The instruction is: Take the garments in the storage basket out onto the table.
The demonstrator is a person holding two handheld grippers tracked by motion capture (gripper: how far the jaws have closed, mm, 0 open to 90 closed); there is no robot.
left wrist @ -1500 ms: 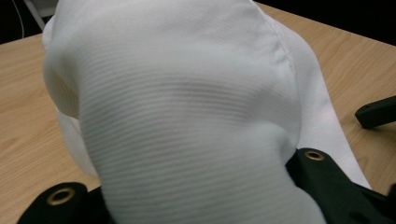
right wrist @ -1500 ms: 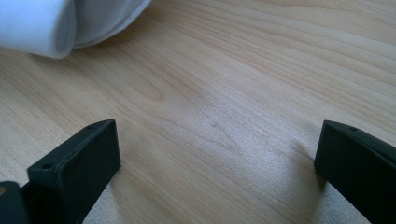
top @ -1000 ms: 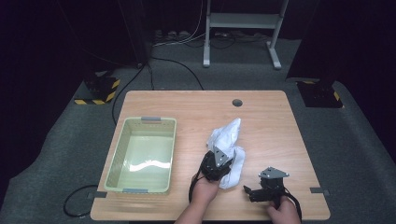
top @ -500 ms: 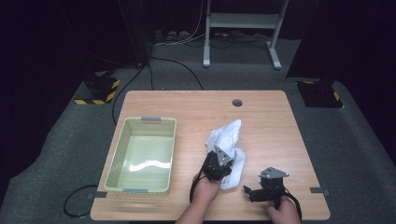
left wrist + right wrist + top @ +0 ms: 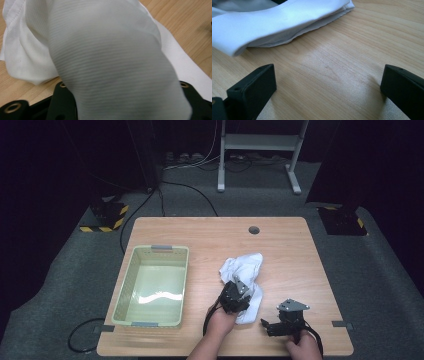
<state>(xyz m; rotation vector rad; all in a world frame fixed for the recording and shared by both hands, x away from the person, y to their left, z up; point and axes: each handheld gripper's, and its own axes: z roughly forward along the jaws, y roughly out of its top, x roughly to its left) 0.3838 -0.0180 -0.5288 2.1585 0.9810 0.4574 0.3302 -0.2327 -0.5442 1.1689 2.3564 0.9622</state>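
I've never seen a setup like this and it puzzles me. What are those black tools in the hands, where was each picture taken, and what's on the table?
A person holds a two-jaw gripper in each hand. One camera looks down from above; one rides on each gripper.

On the table lie a white cloth and a pale green basket.

The left gripper sits on the cloth; its jaws have just been opening, with cloth draped between them, so a grip is unclear. The right gripper is open over bare wood, holding nothing.
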